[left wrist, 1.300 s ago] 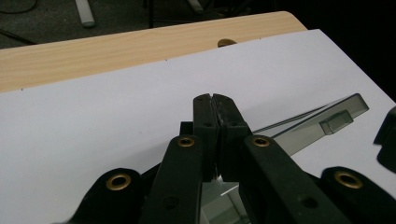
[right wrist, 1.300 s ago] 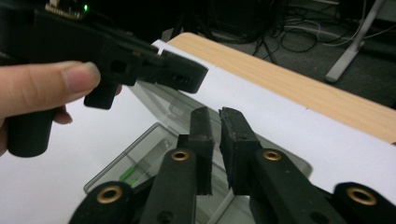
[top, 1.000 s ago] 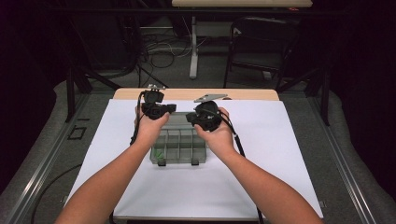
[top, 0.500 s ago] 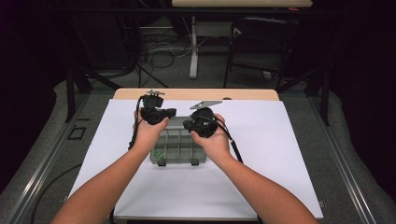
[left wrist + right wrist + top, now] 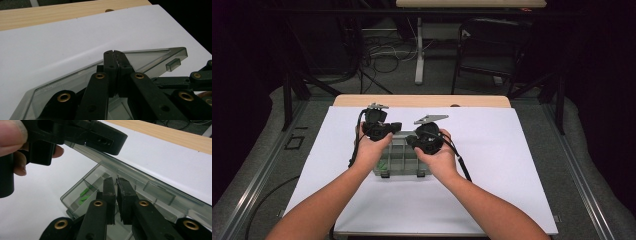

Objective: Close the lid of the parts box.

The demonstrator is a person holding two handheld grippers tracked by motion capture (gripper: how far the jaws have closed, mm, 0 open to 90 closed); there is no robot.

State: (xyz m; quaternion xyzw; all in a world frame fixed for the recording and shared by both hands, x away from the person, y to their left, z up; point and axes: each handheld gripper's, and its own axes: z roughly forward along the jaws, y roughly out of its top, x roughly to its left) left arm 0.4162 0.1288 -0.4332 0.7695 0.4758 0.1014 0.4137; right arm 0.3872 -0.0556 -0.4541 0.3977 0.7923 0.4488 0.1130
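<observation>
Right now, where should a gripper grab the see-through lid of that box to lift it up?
Probably by the small raised tab on the lid's free front edge, coming from the side away from the hinge. The tab sticks out, giving the jaws something to pinch, and the lid already stands tilted open above the compartment box.

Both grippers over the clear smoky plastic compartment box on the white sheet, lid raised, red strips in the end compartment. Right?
Not quite: the strips are green, not red, as the right gripper view shows. The rest holds: the left gripper and the right gripper are over the clear smoky plastic compartment box on the white sheet, and its lid is raised.
</observation>
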